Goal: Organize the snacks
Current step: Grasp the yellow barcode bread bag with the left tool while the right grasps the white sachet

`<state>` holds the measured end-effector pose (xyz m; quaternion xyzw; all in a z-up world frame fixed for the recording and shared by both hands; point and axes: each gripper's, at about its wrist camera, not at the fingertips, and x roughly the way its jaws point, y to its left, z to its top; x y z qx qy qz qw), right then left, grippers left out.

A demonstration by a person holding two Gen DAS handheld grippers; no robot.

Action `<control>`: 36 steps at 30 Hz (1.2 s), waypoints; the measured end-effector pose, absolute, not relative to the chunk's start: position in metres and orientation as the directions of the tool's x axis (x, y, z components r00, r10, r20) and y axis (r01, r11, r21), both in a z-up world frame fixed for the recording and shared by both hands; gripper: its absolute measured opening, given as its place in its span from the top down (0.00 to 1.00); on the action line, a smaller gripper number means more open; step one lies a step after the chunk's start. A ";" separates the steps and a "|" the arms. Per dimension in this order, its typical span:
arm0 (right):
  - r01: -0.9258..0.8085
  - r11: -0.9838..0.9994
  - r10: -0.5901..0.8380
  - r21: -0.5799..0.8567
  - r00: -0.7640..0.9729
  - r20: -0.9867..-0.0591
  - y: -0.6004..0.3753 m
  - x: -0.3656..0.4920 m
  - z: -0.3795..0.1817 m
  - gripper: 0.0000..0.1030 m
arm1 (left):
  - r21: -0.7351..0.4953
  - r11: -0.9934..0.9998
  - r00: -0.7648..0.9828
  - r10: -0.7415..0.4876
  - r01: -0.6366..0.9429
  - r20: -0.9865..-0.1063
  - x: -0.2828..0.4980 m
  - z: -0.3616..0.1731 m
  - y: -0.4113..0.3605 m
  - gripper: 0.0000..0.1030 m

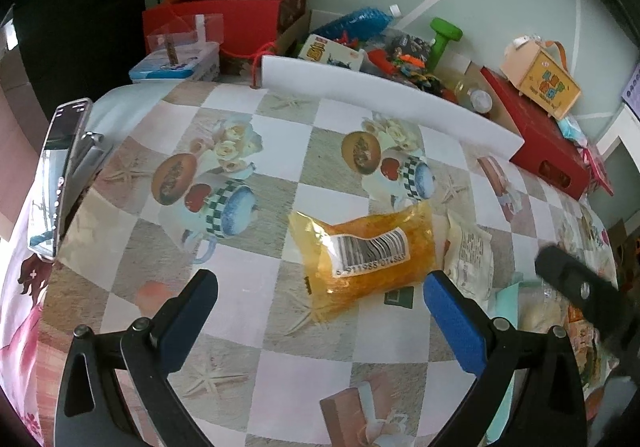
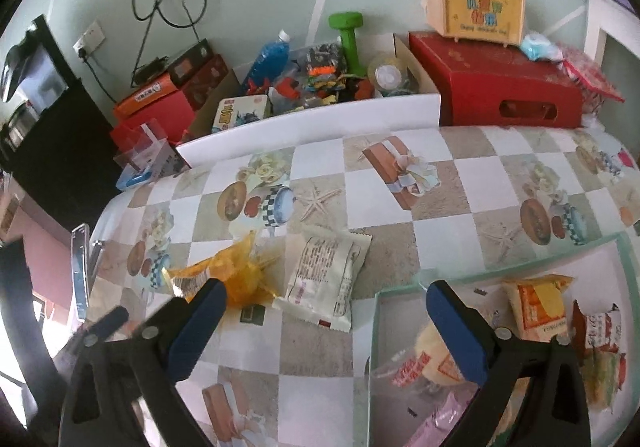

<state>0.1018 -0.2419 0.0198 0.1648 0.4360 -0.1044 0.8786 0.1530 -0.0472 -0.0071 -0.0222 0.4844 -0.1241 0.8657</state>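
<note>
the left gripper (image 1: 320, 299) hangs over the middle of the tabletop (image 1: 280, 151), jaws spread wide with nothing between them, aimed down at the orange packet (image 1: 366, 251) lying barcode-up just ahead of its blue pads. the right gripper (image 2: 322, 317) is also wide and empty, straddling the near corner of the pale green tray (image 2: 520, 259) that sits toward the table's right edge. inside the tray several snacks (image 2: 538, 309) are already gathered, so it looks like the collecting spot. the white packet (image 2: 326, 279) lies flat between the orange one and the tray, touching neither gripper. i'd guess these two loose packets are what's left. clutter along the far edge sits behind a white board (image 2: 312, 125), apparently kept out of the work area.
</note>
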 end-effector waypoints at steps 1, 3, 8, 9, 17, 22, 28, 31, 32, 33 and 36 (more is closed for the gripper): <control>0.330 0.920 -0.027 0.210 0.589 -0.808 -0.245 0.106 0.018 0.07 | -0.157 0.968 0.497 -0.237 0.197 -0.835 0.153 -0.008 -0.050 0.01; 0.335 0.919 -0.019 0.210 0.569 -0.822 -0.248 0.113 0.015 0.12 | -0.158 0.965 0.486 -0.243 0.209 -0.839 0.155 -0.011 -0.056 0.01; 0.330 0.924 -0.002 0.194 0.512 -0.859 -0.250 0.130 0.002 0.17 | -0.169 0.959 0.455 -0.258 0.228 -0.852 0.159 -0.018 -0.071 0.01; 0.331 0.924 0.000 0.194 0.504 -0.863 -0.251 0.132 0.000 0.17 | -0.172 0.957 0.447 -0.262 0.233 -0.855 0.160 -0.021 -0.075 0.01; 0.327 0.925 0.023 0.193 0.459 -0.888 -0.254 0.151 -0.013 0.18 | -0.124 0.960 0.420 -0.223 0.250 -0.880 0.173 -0.033 -0.090 0.01; 0.328 0.924 0.034 0.194 0.436 -0.899 -0.254 0.162 -0.022 0.19 | -0.120 0.963 0.413 -0.214 0.243 -0.885 0.183 -0.034 -0.095 0.01; 0.335 0.921 0.044 0.199 0.419 -0.907 -0.257 0.169 -0.030 0.19 | -0.102 0.968 0.415 -0.192 0.228 -0.889 0.191 -0.038 -0.101 0.01; 0.334 0.921 0.050 0.202 0.412 -0.910 -0.256 0.173 -0.032 0.19 | -0.104 0.968 0.415 -0.193 0.228 -0.889 0.194 -0.039 -0.102 0.02; 0.335 0.920 0.051 0.203 0.410 -0.911 -0.256 0.174 -0.034 0.19 | -0.101 0.968 0.417 -0.191 0.228 -0.888 0.194 -0.039 -0.101 0.04; 0.335 0.919 0.055 0.206 0.407 -0.912 -0.256 0.176 -0.035 0.19 | -0.101 0.968 0.420 -0.193 0.230 -0.887 0.195 -0.039 -0.100 0.06; 0.336 0.918 0.062 0.211 0.403 -0.913 -0.255 0.180 -0.038 0.20 | -0.094 0.966 0.430 -0.192 0.240 -0.882 0.195 -0.037 -0.098 0.11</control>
